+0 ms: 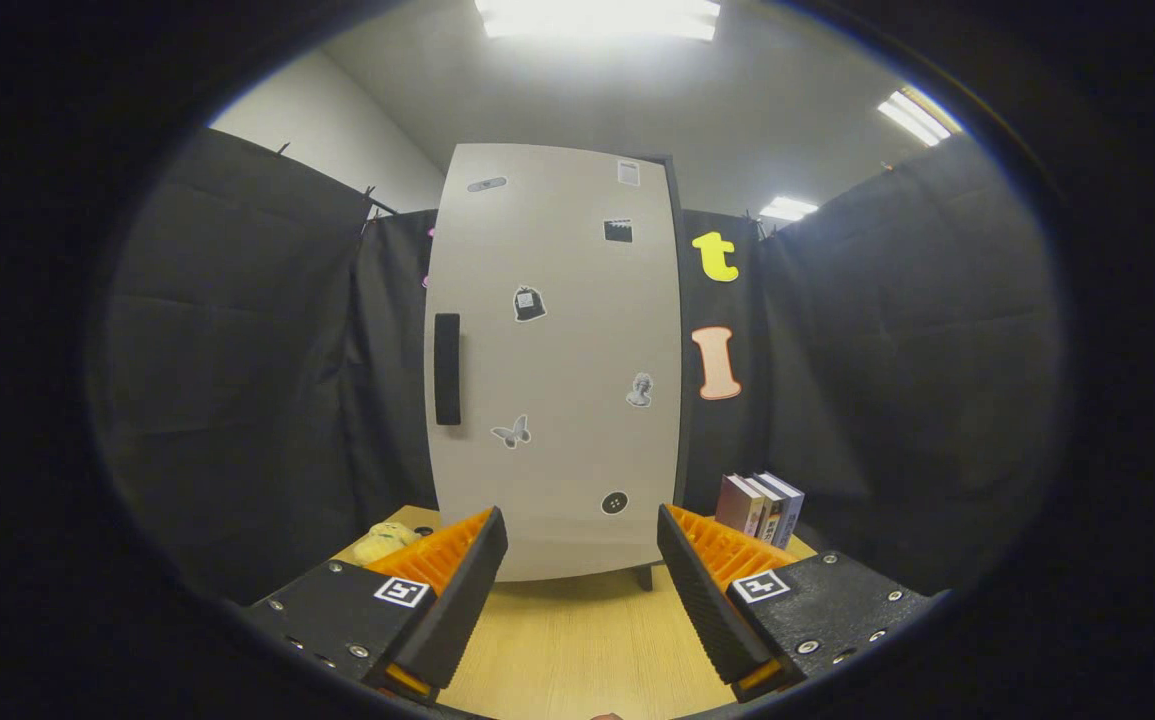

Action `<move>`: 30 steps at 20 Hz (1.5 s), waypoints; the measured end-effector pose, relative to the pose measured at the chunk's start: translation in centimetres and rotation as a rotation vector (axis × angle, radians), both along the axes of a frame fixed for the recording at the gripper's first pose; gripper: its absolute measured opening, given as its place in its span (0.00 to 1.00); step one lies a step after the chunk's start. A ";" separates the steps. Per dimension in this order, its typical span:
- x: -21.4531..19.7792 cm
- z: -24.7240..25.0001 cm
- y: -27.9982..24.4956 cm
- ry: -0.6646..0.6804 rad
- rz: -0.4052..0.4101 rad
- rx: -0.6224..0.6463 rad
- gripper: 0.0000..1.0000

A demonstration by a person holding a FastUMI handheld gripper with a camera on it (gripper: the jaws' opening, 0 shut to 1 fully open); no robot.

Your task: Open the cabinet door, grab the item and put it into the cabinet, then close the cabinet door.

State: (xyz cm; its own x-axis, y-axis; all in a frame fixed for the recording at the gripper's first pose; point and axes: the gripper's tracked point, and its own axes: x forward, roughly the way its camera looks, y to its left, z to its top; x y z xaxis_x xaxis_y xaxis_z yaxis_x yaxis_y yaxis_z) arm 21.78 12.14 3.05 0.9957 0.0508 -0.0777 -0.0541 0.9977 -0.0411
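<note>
**Cabinet door closed, gripper spread**

The cabinet door (557,360) stands closed at 12 o'clock beyond the fingers, its handle (447,369) toward 11. A yellow plush toy (384,541) lies at 10 on the wooden table (577,640); books (762,507) at 2. Gripper (582,560) fingers apart, holding nothing.

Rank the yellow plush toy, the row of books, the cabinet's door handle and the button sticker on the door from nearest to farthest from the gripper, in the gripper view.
The gripper is open, over the wooden table, holding nothing.
1. Yellow plush toy, on the table beside the left finger.
2. Button sticker, low on the door, ahead between the fingers.
3. Row of books, beyond the right finger, beside the cabinet; too close to call with the sticker.
4. Door handle, higher on the door's left edge.
</note>
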 end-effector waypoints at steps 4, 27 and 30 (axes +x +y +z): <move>-1.3 -1.3 0.2 0.007 -0.001 0.003 0.94; -2.6 -2.4 1.3 -0.006 0.010 0.013 0.94; -2.7 -2.5 1.6 -0.005 0.018 0.010 0.94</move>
